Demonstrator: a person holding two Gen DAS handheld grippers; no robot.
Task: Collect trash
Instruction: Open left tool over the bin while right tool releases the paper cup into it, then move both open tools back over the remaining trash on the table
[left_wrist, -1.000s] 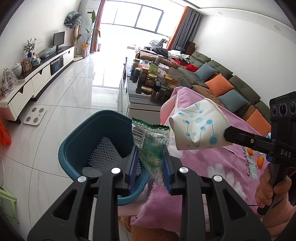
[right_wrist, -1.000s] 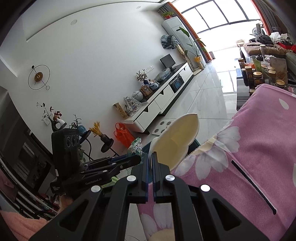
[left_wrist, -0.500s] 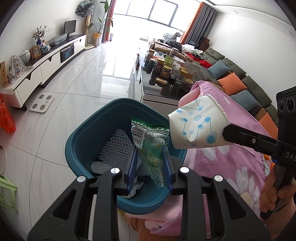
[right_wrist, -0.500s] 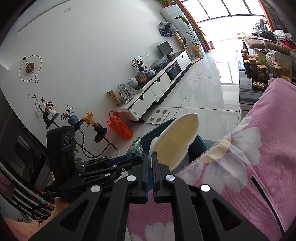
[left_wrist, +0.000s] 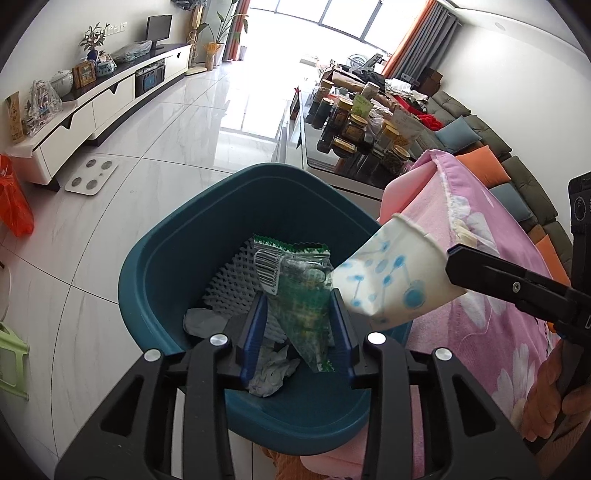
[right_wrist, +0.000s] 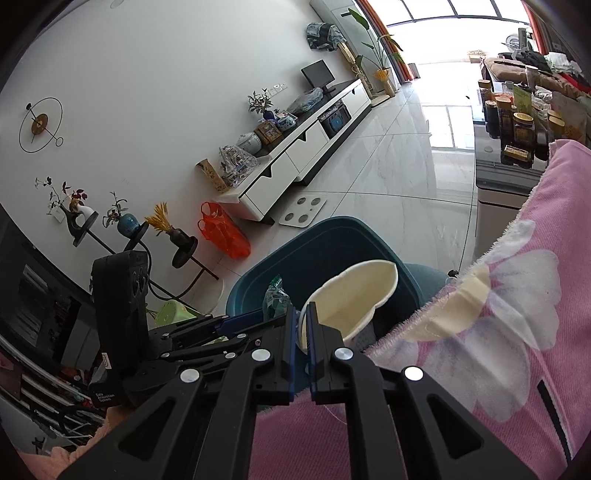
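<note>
Wrapper and cup over the bin
Your left gripper (left_wrist: 299, 325), jaws just opening, has the green wrapper (left_wrist: 301, 291) loose between them above the teal bin (left_wrist: 166, 258); your right gripper (right_wrist: 303, 332) is clamped on the paper cup (right_wrist: 354, 295).

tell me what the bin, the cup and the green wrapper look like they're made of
Bin: likely moulded plastic, smooth teal with a soft sheen. Cup: looks like thin paper, matte, creased and squashed, printed blue dots. Green wrapper: crinkly glossy plastic film, partly see-through, with a barcode.

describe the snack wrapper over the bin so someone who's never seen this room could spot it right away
Find the teal bin on the white tiled floor beside the pink flowered cloth. Above its mouth hangs the wrapper: clear and green, barcoded, unlike the blue-dotted paper cup beside it.
</note>
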